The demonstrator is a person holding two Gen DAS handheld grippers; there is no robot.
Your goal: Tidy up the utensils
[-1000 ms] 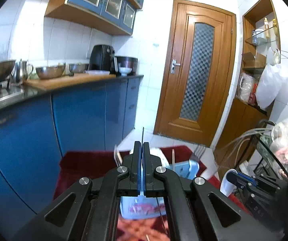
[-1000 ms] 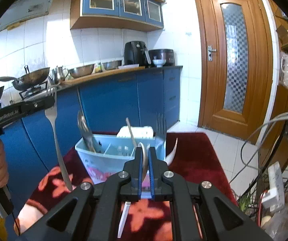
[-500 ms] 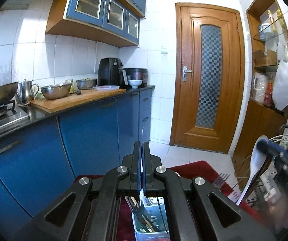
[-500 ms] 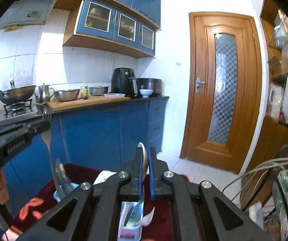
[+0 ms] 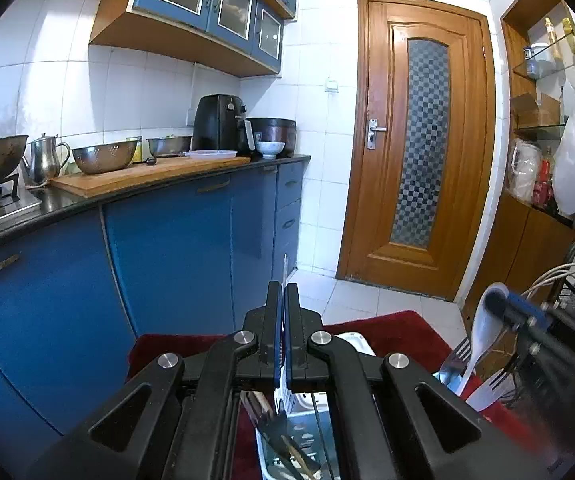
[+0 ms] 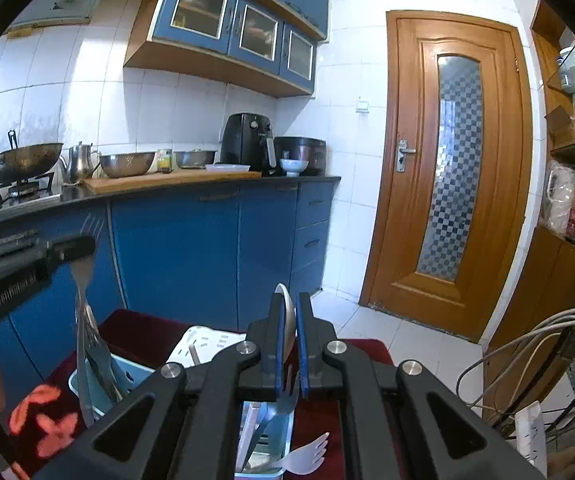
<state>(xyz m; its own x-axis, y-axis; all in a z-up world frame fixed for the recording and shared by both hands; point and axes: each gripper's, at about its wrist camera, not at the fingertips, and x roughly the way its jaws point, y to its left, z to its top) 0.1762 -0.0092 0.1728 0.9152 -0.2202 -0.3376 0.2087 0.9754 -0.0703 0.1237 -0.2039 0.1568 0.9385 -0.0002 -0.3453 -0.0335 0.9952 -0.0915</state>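
Note:
My left gripper is shut on a steel fork that hangs handle-down over the light-blue utensil caddy; the fork's edge shows between the jaws. The left gripper also shows at the left of the right wrist view. My right gripper is shut on a white spoon, held upright above the caddy's compartments. In the left wrist view the spoon and the right gripper are at the right. The caddy lies below my left fingers, holding chopsticks and utensils.
The caddy stands on a red floral cloth. A white plastic fork and a steel fork stick out of it. Blue cabinets with cookware are at the left, a wooden door ahead, cables at the right.
Both grippers have tilted up and risen, so the caddy has dropped to the bottom of both views. The fork and the spoon stay gripped.

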